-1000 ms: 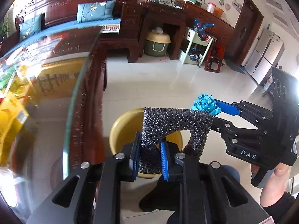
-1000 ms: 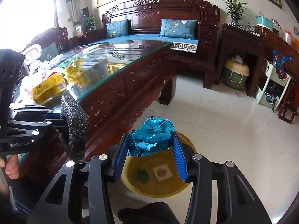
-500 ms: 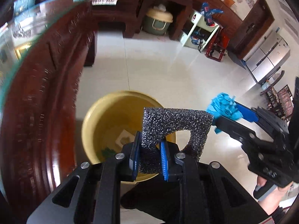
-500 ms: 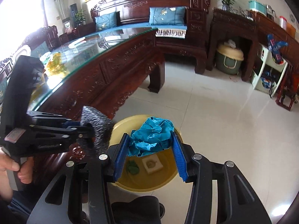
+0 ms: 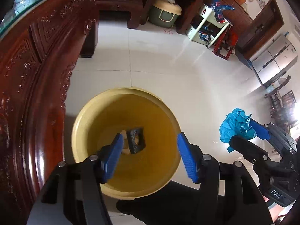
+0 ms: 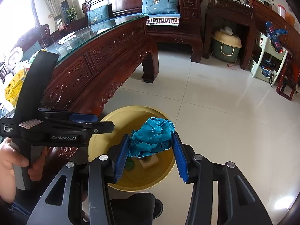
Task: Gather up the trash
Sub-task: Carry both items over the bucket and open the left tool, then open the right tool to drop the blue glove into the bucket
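A yellow bin stands on the floor beside the carved table. My left gripper is open right above it, and the black foam piece lies inside on the bottom. My right gripper is shut on a crumpled blue paper ball and holds it over the bin's rim. The ball also shows in the left wrist view, to the right of the bin. A white scrap and a green scrap lie in the bin.
A dark carved wooden table with a glass top stands close on the left of the bin. Yellow packets lie on its near end. A sofa, a green basket and a white shelf stand at the back. White tiled floor lies to the right.
My left gripper has opened and the black foam piece has dropped into the bin. Both grippers have tilted down toward the bin. The right gripper still holds the blue ball.
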Demonstrator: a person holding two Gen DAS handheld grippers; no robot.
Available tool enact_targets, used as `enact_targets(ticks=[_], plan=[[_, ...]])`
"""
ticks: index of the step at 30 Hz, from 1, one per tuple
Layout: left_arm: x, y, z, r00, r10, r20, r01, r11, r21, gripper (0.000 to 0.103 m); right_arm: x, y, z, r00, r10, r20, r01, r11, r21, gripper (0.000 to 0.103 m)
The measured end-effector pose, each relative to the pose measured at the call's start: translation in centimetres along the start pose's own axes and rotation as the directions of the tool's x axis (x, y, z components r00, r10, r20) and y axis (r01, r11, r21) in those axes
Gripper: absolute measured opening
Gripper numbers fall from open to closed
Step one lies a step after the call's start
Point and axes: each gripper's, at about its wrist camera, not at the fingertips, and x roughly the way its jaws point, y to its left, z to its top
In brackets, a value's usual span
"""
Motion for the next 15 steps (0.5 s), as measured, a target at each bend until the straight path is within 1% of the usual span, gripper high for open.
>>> enact_targets(ticks=[8, 10, 13, 14, 15], plan=[[-2.1, -0.5, -0.4, 0.994, 0.1, 0.047, -0.102, 0.994, 0.04, 0.061, 0.3, 1.1, 0.2, 1.0, 0.012, -0.008, -0.012, 1.0, -0.026, 0.045], [-3.0, -0.6, -0.5, 0.99, 0.125, 0.063, -0.128, 0.991, 0.044, 0.068, 0.2, 1.4, 0.2, 1.0, 0.015, -0.013, -0.015, 0.999, -0.032, 0.045], [-4.4, -0.4, -0.8, 0.983, 0.164, 0.078, -0.167, 0.985, 0.035, 0.07, 0.2, 2.2, 0.4, 1.0, 0.011, -0.017, -0.012, 0.999, -0.045, 0.045], [-5.0, -0.3, -0.9, 0.979, 0.185, 0.09, -0.188, 0.981, 0.036, 0.071, 0.2, 2.6, 0.6, 1.0, 0.013, -0.02, -0.014, 0.999, -0.051, 0.045], [-5.7, -0.4, -1.0, 0.972, 0.214, 0.102, -0.218, 0.975, 0.035, 0.073, 0.3, 2.8, 0.8, 1.0, 0.015, -0.023, -0.017, 0.998, -0.058, 0.045]])
